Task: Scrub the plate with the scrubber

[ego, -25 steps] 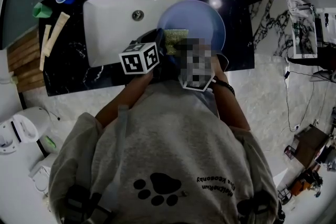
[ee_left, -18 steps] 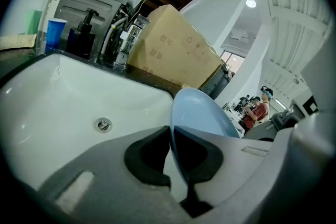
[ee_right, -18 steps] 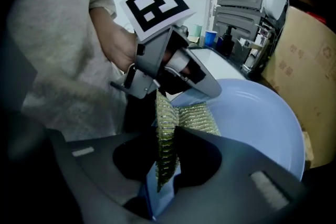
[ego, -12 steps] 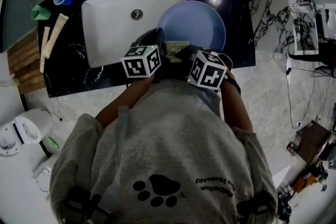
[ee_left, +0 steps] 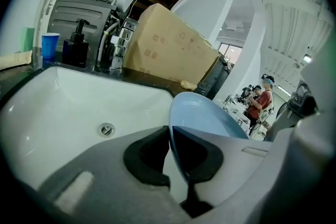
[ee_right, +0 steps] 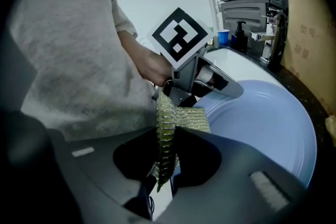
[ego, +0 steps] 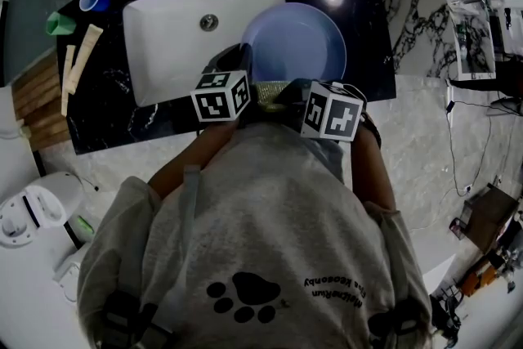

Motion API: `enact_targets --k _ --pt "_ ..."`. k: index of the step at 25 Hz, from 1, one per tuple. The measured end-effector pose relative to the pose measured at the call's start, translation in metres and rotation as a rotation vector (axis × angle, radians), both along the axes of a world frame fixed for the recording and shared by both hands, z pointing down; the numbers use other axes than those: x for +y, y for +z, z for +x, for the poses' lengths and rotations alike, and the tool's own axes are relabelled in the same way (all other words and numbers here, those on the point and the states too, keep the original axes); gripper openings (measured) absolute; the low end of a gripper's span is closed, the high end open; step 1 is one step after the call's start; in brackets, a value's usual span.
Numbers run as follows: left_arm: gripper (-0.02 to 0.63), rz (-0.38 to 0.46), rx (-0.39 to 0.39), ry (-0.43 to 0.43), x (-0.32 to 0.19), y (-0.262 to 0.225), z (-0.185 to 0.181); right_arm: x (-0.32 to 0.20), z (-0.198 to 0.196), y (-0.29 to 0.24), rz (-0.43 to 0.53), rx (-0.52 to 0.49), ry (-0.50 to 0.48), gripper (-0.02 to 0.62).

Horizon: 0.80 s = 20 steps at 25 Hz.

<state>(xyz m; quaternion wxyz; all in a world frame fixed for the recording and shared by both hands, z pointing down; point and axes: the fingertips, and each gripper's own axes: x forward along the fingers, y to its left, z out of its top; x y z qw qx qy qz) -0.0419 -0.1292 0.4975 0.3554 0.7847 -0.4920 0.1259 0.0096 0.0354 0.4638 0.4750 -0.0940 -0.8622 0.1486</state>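
The left gripper is clamped on the rim of the blue plate, its jaws nearly together with the thin edge pinched between them. In the head view the plate sits upper centre, tilted. It overlaps the right end of the white sink and the black counter, and the grip is at its lower left edge. The right gripper is closed on the yellow-green scrubber, which stands on edge between its jaws. The scrubber's free end folds out over the plate's lower rim, just beside the left gripper's jaws, near the centre of the right gripper view. Most of the plate's face lies to the upper right of the scrubber.
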Motion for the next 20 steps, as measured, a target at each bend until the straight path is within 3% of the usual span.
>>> enact_targets --k 6,13,20 --pt "0.023 -0.014 -0.019 -0.004 -0.001 0.003 0.0 -0.017 0.011 -0.032 0.029 -0.09 0.04 0.074" --pt "0.031 -0.02 -0.073 0.007 -0.001 0.007 -0.001 -0.07 0.027 -0.068 0.244 -0.172 0.183 0.074" --pt "0.035 -0.032 -0.105 0.013 0.0 0.01 0.0 -0.11 0.042 -0.06 0.432 -0.118 0.303 0.074"
